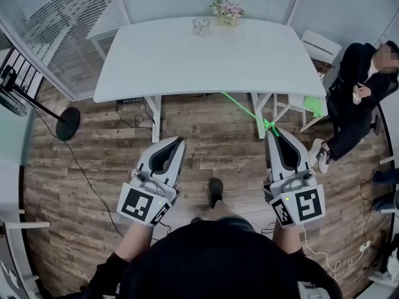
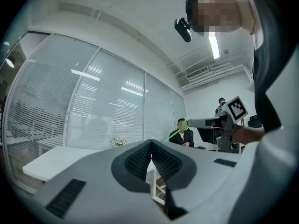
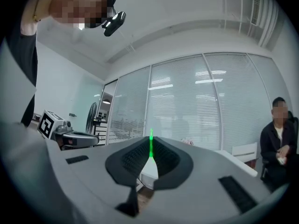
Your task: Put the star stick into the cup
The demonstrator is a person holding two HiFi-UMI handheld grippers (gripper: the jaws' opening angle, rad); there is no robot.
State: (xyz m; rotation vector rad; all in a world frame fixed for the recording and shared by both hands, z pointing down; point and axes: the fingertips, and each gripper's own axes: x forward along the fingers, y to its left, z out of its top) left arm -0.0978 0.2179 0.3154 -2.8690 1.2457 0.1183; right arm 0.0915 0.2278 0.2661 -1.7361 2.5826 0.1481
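Star stick: the thin bright-green star stick (image 1: 246, 111) was pinched at one end in the tips of the right gripper (image 1: 272, 131). Its free length pointed ahead toward the table, probably so that end could enter the cup first.
Right gripper: jaws were almost together, clamped on the stick, and held low at the near right over the wooden floor.
Cup: the small clear glass cup (image 1: 201, 27) stood upright, mouth up, at the far edge of the white rectangular table (image 1: 162, 61). It was just left of a little pot of pink flowers (image 1: 227, 8) and well apart from the stick.
Left gripper: the left gripper (image 1: 181, 139), at the near left, had its jaws closed on nothing and was apparently idle.
Stage: judged a carry, with the table not yet reached.
Bystander: a seated person in dark clothes (image 1: 358, 86) was at the right, beside the table.
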